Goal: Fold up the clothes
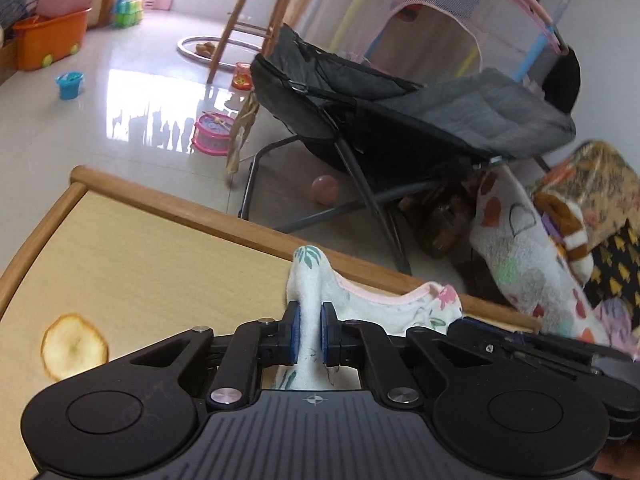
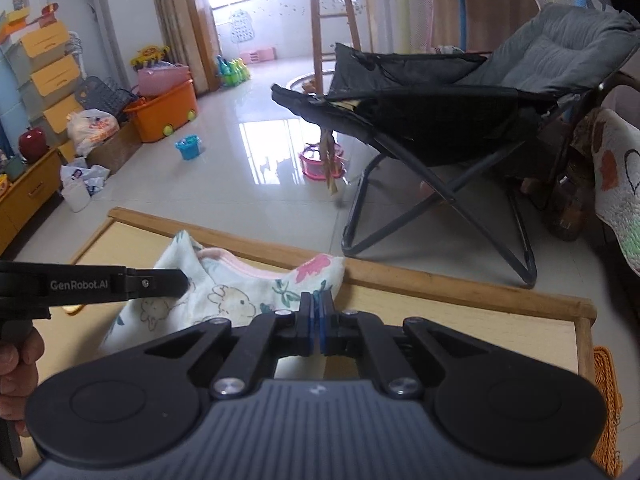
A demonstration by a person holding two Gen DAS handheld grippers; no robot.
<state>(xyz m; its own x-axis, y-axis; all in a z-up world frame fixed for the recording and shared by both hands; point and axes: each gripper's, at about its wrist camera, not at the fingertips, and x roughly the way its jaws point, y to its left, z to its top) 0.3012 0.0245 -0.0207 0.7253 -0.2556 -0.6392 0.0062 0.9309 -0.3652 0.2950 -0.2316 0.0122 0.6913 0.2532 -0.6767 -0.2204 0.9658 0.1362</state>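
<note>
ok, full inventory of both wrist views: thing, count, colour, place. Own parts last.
garment: 1, white floral with pink trim, on the table, pinched at two spots
table: 1, light top with wood rim, foreground
fruit slice: 1, yellow, table left
folding chair: 1, grey-black, on the floor beyond the table
toy drum: 1, pink, floor
small bucket: 1, blue, floor
storage bin: 1, orange, left wall
ball: 1, pink, under the chair
blanket: 1, white with hearts, right
stool: 1, wooden, back
left claw: shut on garment
right claw: shut on garment
hand: 1, left edge
</note>
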